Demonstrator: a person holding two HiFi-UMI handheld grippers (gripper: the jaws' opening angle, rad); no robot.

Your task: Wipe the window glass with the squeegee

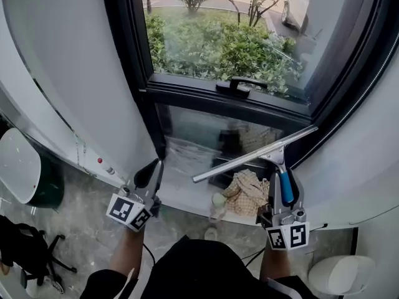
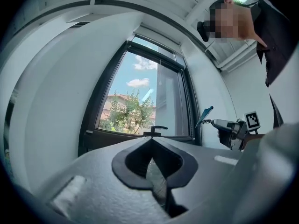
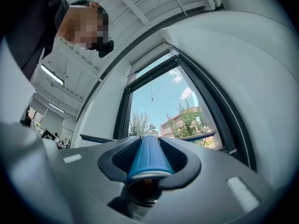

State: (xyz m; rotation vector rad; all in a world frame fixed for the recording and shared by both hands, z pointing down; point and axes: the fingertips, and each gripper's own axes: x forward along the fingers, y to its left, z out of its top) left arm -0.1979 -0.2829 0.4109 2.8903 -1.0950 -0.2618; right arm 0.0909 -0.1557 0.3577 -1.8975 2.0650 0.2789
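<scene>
we hold the squeegee (image 1: 252, 156) by its blue handle in the right tongs (image 1: 284, 185), clamped tight to steady the slanted blade before the window glass (image 1: 212, 48), while the left tongs (image 1: 153, 174) hang closed and empty, out of the way.

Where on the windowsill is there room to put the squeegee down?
The bare left stretch of the sill, between the left gripper and the crumpled cloth, looks free. The right end is crowded with the cloth and a small container.
</scene>
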